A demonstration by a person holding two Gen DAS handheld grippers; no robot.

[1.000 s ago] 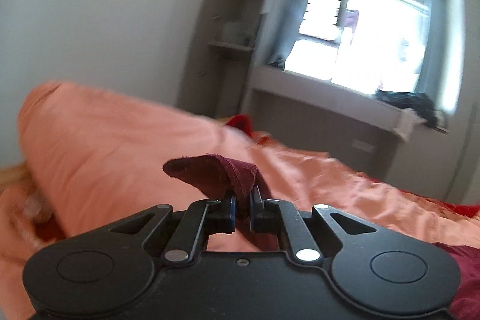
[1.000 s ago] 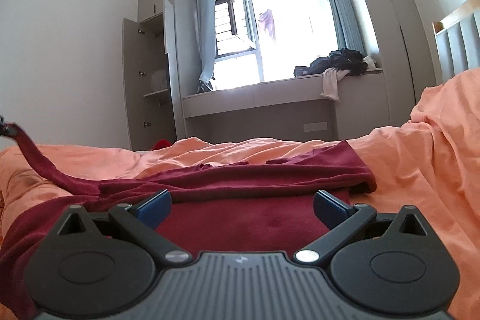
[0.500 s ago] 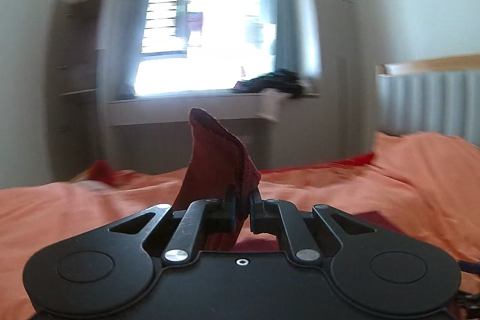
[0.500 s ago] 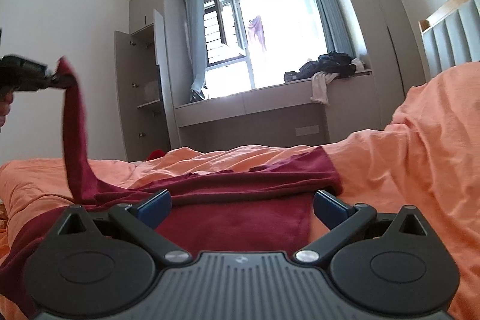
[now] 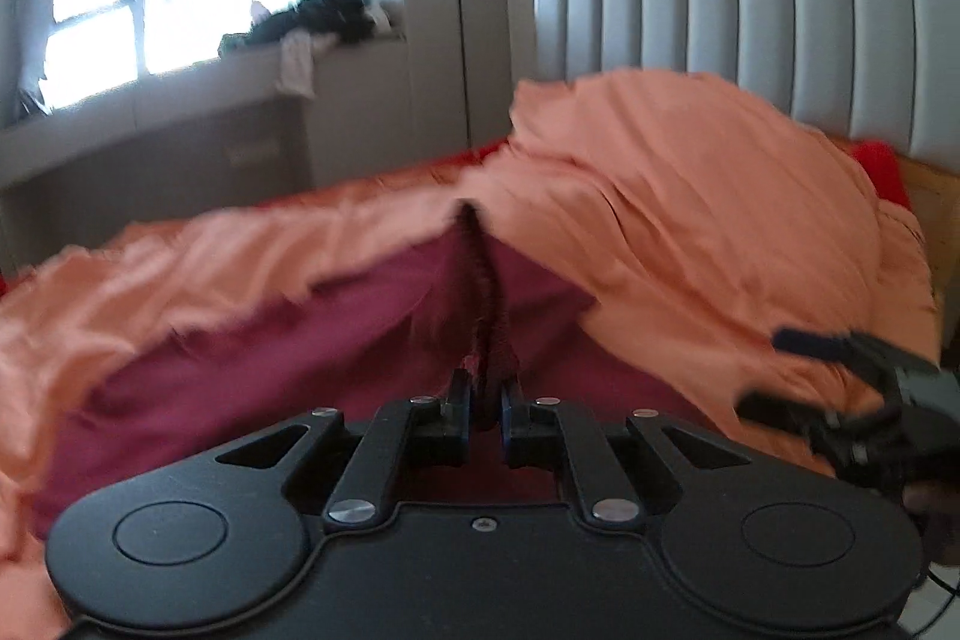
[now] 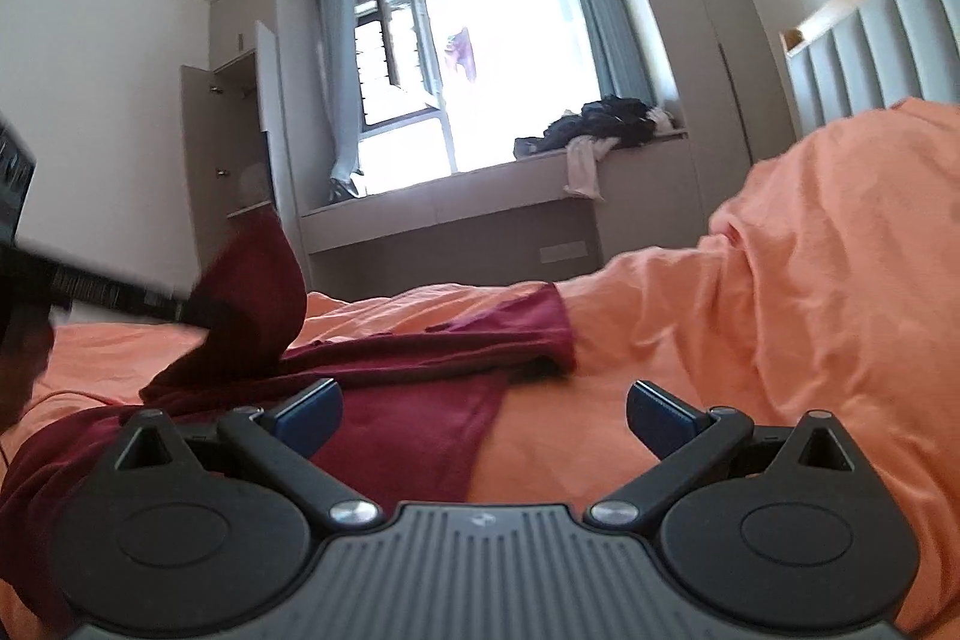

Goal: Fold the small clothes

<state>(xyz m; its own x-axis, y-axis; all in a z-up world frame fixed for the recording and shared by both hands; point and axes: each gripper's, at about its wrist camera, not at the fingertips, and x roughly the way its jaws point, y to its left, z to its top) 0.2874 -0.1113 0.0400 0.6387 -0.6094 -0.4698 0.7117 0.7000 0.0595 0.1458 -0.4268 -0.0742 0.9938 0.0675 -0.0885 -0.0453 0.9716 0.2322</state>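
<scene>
Because the maroon garment (image 5: 312, 340) is limp and light, left tongs (image 5: 485, 400) pinch its bunched edge; right tongs (image 6: 483, 415) gape, empty.

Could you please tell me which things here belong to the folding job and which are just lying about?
Part of the job:
- maroon garment
- left gripper, shut on its edge
- right gripper, open, empty

Just lying about:
- orange duvet
- dark clothes pile on the window ledge
- grey headboard

The left tool (image 5: 485, 400) has swung from facing the window toward the headboard (image 5: 750, 40) at 1 o'clock, carrying the maroon garment's (image 5: 336, 340) pinched edge across, apparently folding it over.
</scene>
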